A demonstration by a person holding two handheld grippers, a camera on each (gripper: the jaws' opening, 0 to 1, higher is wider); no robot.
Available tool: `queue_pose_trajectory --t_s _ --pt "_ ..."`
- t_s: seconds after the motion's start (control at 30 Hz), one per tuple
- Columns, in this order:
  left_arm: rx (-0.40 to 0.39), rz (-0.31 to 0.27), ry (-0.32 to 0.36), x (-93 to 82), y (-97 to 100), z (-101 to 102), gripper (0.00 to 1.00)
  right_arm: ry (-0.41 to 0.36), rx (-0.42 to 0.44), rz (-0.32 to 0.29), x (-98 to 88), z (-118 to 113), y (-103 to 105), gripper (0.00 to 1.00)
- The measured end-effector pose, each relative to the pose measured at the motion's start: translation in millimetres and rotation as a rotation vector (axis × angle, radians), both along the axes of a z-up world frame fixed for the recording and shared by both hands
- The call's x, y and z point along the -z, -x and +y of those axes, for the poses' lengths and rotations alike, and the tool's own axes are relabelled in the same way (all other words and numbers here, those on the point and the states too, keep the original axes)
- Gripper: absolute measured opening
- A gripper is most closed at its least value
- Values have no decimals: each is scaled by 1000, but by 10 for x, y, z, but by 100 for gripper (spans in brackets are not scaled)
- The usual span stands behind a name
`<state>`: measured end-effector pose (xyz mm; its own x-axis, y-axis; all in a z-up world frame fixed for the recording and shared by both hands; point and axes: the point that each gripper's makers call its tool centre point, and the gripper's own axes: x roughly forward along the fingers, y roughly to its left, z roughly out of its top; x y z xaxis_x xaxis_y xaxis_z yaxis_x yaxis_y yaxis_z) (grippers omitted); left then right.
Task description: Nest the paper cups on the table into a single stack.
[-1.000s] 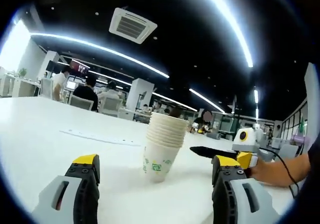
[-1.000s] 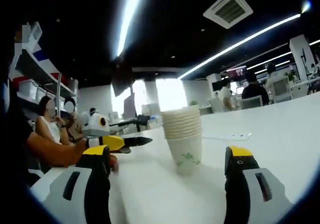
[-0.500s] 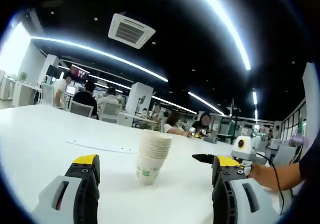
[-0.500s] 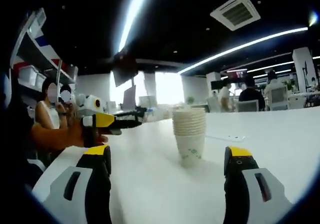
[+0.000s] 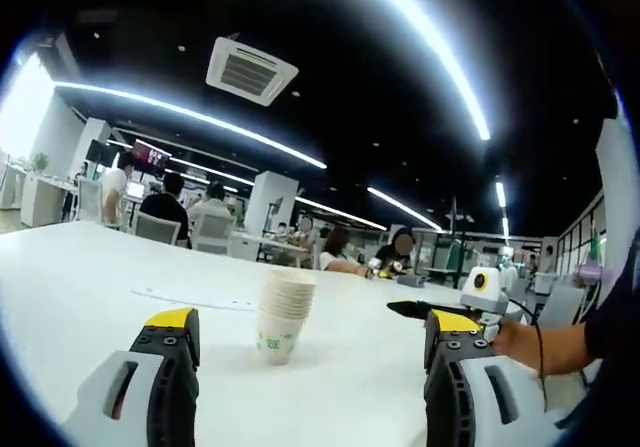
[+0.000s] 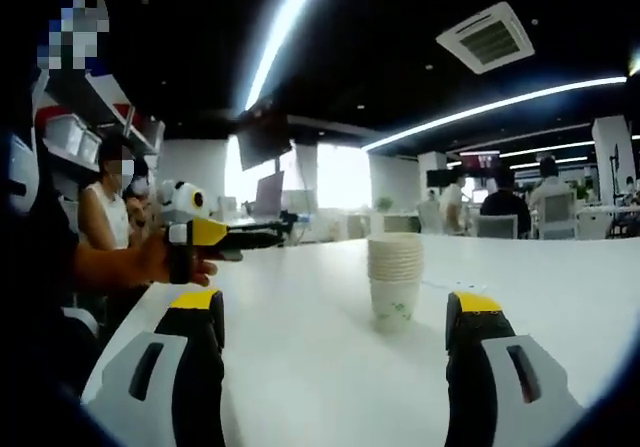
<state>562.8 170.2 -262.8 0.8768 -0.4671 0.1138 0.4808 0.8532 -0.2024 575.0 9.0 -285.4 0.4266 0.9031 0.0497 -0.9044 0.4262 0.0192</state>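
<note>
**Cups stacked, both grippers standing clear**

The cups [image 5: 281, 314] are standing as one upright stack on the white tabletop [image 5: 70, 297], so the nesting looks done; next, I judge, is only checking no loose cup remains. The left gripper [image 5: 300, 382] and right gripper [image 6: 335, 367] are both holding their jaws wide open and empty. The stack is sitting ahead of each pair, well apart, touching neither.

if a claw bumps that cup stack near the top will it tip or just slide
The cup stack is probably light: thin paper cups. It stands tall on one narrow base on the smooth white table, so a high bump likely tips it; a low push may slide it. Squeezing hard could crush the rims.
</note>
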Motion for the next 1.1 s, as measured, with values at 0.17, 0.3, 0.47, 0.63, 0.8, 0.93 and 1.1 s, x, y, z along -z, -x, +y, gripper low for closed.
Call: queue_pose_trajectory --t_s 0.17,0.3,0.47,0.63,0.8,0.93,1.1 --pt "-3 -1 -1 -5 137 20 99 22 6 1 -10 -64 81 96" --pt "-10 -17 18 -37 282 52 99 29 9 -14 -65 -114 166 96" --pt "-29 -37 25 -41 393 145 99 23 17 -26 -90 -122 260 96" --pt "-43 -38 14 4 503 222 99 43 12 -27 -46 -126 359 96" --pt "-60 -35 11 43 609 291 99 50 31 -10 -37 -183 387 96" --pt "-71 -31 11 69 688 326 99 60 45 12 25 -215 416 95" --pt "-92 -24 -2 128 768 373 99 84 60 12 73 -240 456 94"
